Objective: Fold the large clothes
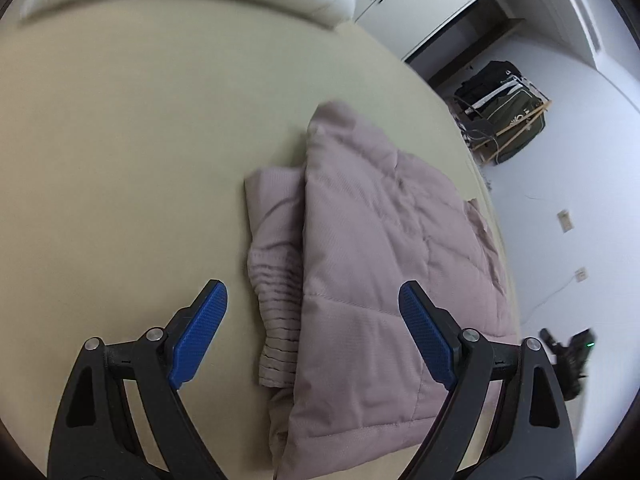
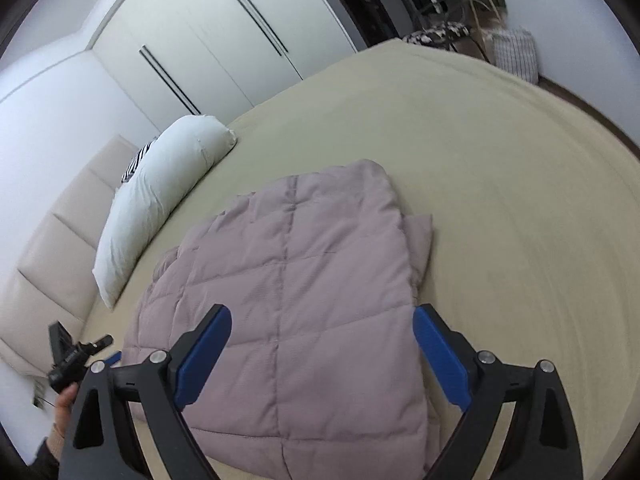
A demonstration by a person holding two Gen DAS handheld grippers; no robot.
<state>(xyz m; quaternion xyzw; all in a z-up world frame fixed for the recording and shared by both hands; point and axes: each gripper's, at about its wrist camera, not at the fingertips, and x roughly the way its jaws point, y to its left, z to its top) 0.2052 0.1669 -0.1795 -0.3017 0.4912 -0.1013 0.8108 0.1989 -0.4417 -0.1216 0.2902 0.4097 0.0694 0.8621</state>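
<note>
Evidently the quilted jacket [image 1: 380, 264] lay folded into a compact block on the bed [image 1: 120, 160], one sleeve tucked beneath it, so the left gripper [image 1: 312, 332] and right gripper [image 2: 322, 354] both hung above it with jaws wide, holding nothing.

Left wrist view looks steeply down, near, quilted jacket [image 1: 380, 264] ahead between its jaws. Right wrist view looks down likewise, jacket [image 2: 304, 304] between its jaws. Both share jacket, bed [image 1: 120, 160], pillow [image 2: 160, 196].
</note>
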